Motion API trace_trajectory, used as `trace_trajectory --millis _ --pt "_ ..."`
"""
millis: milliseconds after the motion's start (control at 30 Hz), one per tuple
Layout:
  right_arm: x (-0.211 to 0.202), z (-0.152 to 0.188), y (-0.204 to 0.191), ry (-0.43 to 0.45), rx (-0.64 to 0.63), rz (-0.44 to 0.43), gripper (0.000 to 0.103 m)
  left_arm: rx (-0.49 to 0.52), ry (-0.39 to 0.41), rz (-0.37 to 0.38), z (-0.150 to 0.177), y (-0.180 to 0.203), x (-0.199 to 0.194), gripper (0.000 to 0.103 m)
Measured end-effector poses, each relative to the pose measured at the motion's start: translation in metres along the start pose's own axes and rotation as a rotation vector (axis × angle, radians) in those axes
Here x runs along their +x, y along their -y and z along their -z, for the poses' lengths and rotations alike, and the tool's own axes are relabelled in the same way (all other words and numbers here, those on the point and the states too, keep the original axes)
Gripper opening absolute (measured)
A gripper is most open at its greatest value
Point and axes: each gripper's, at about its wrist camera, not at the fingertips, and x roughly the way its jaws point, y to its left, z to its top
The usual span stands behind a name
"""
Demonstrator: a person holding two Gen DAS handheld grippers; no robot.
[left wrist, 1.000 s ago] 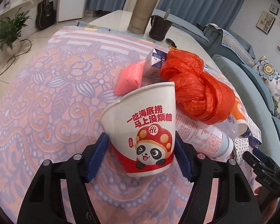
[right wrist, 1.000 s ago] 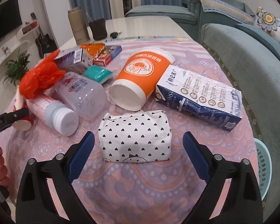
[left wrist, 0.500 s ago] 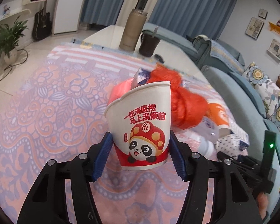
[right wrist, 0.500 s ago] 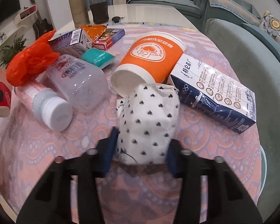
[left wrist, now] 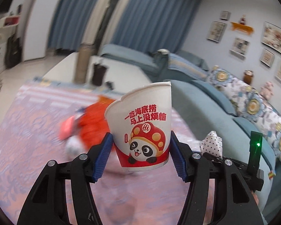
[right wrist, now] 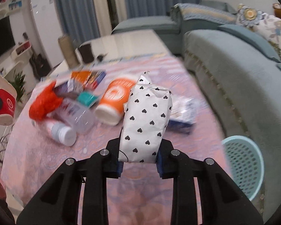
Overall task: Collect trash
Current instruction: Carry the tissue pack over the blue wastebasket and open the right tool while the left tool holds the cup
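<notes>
My left gripper [left wrist: 140, 152] is shut on a white paper cup [left wrist: 142, 123] with a red panda print and holds it upright above the table. The cup also shows at the left edge of the right wrist view [right wrist: 3, 103]. My right gripper [right wrist: 139, 161] is shut on a white packet with black hearts [right wrist: 146, 120], lifted off the table; the packet also shows in the left wrist view [left wrist: 212, 143]. A light blue mesh basket [right wrist: 243, 166] stands on the floor right of the table, below the sofa.
On the pink patterned tablecloth [right wrist: 46, 155] lie an orange cup [right wrist: 116, 99], an orange plastic bag [right wrist: 44, 105], clear bottles [right wrist: 63, 131], a teal packet [right wrist: 87, 97], a blue carton [right wrist: 183, 116] and small boxes. A thermos [right wrist: 66, 51], dark mug and grey-blue sofa [right wrist: 243, 86] are beyond.
Both grippers have risen off the table with their loads. The right gripper closed on the heart packet and lifted it; the left raised the panda cup and swung right.
</notes>
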Motion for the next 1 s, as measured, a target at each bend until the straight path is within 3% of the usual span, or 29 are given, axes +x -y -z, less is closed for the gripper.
trace_trajectory --millis 300,600,1000 --pt "-0.042 -0.004 0.093 0.067 0.101 0.114 0.024 0.128 -0.025 0.204 -0.009 0.116 0.045 0.058" --pt "-0.042 0.028 0.188 0.032 0.241 0.222 0.024 0.23 -0.174 0.356 0.024 0.212 0.128 0.058" --pt "-0.005 0.099 0.273 -0.133 0.437 0.285 0.024 0.345 -0.406 0.417 0.096 0.291 0.208 0.058"
